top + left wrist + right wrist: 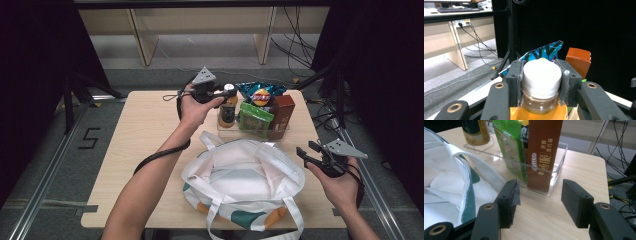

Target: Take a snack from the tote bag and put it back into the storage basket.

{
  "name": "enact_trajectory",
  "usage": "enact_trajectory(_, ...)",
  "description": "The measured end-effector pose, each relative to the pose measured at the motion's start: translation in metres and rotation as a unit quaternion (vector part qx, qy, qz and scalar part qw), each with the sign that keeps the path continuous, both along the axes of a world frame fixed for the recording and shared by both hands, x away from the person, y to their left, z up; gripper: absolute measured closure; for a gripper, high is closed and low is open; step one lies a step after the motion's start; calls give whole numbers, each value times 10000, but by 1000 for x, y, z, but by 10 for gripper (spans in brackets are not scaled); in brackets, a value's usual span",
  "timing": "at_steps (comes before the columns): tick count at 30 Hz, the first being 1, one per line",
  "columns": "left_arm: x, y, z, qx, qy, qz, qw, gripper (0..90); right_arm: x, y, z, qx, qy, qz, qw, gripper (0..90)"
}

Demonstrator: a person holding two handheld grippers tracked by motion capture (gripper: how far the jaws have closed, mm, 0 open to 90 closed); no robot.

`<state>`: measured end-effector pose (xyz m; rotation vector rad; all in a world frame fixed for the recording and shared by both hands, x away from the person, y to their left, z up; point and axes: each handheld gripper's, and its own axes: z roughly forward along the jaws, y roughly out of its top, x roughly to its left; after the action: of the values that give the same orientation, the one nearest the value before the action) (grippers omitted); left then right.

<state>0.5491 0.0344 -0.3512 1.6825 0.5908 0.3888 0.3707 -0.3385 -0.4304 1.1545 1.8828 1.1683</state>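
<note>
An orange juice bottle (227, 114) with a white cap (541, 75) stands upright at the left end of a clear plastic tray (560, 157) at the back of the table. My left gripper (227, 92) reaches in from the left, and its pads press both sides of the cap. Near the table's right edge my right gripper (306, 151) is held open with nothing between its jaws, pointing at the tray. A white tote bag (245, 180) with green and orange patches lies open-mouthed at the front.
Also in the tray (250, 134) are a blue chips bag (260, 93), a green packet (255, 120) and an upright brown biscuit box (282, 115). Bare tabletop (145, 130) spreads to the left. Cables and desk legs lie beyond the far edge.
</note>
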Motion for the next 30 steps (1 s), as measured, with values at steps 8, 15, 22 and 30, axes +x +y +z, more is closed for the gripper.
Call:
enact_trajectory(8, 2, -2, -3, 2, 30, 13, 10000, 588, -3, 2, 0, 109, 128, -32, 9999, 477)
enact_trajectory(15, 2, -4, -3, 48, 24, -3, 10000, 588, 0, -1, 0, -30, -3, -30, 10000, 477)
enact_trajectory(22, 3, -5, -2, 35, 3, -8, 10000, 588, -2, 1, 0, 75, 134, 7, 9999, 477)
enact_trajectory(30, 5, -6, -3, 63, 20, 6, 10000, 588, -2, 1, 1, 95, 92, 10, 9999, 477)
